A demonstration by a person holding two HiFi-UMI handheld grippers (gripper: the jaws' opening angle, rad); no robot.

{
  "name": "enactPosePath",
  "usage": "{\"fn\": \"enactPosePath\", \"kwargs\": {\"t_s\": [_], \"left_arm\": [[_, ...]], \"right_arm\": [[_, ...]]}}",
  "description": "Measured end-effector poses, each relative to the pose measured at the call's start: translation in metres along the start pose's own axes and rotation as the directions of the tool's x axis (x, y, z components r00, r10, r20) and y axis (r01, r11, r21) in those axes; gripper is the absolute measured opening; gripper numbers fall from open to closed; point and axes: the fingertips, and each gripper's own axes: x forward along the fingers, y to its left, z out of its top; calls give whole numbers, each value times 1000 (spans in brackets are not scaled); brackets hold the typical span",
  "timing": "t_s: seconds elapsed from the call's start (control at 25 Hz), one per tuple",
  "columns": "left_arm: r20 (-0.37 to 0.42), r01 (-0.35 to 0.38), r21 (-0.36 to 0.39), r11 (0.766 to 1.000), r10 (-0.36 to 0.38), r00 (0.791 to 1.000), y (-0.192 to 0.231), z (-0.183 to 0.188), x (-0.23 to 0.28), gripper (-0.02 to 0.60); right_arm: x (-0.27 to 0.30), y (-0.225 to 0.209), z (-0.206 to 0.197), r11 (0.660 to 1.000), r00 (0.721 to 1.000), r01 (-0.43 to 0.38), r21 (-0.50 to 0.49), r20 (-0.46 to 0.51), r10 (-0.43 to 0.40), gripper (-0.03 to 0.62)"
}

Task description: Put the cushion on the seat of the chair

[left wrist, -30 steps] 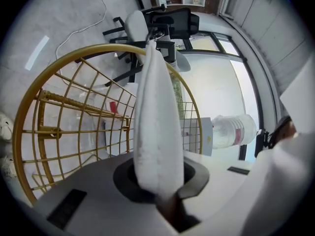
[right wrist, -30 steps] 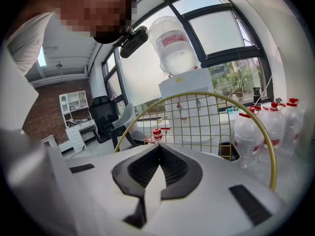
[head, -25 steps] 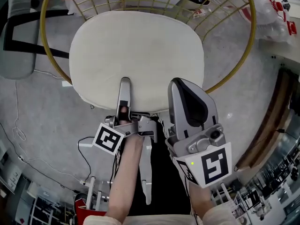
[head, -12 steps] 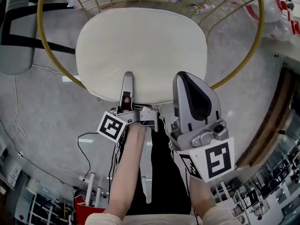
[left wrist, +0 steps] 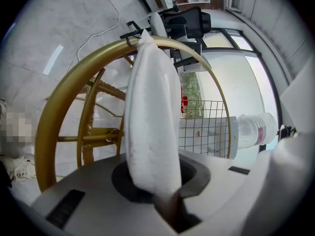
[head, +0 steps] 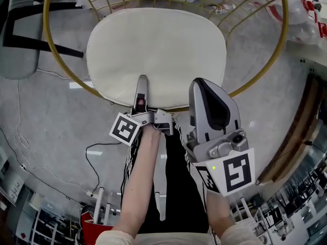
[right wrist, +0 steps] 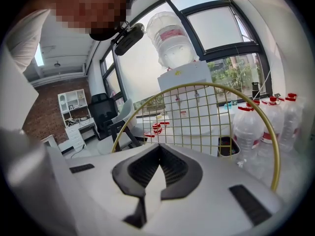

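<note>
Chair point(left wrist: 50, 132): gold hoop frame, wire back. Cushion point(head: 156, 55) lies flat across the seat, its near edge at the chair's front rim. Right gripper point(head: 199, 86) hovers over that rim, jaws together, empty. Left gripper point(head: 141, 83) pinches the cushion's near edge, jaws just easing wider. I judge placement nearly done. Next I release fully and back straight out without dragging it.

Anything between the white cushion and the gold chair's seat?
Nothing visible. The white oval cushion already lies across the round gold wire chair, covering its seat; what is under it is hidden.
</note>
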Motion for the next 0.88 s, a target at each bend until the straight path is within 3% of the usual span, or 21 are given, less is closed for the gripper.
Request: {"fn": "enactPosePath", "kwargs": {"t_s": [0.56,0.88], "left_arm": [[-7,-43,-13,999,43,999,2,-2,-4,170],[-22,-131,67,989,133,991,16,1,-25,195]], "right_arm": [[-6,11,5,1000,1000,-10,8,8,10,17],[-11,15,16,1000,1000,-12,-3,22,12,17]]}}
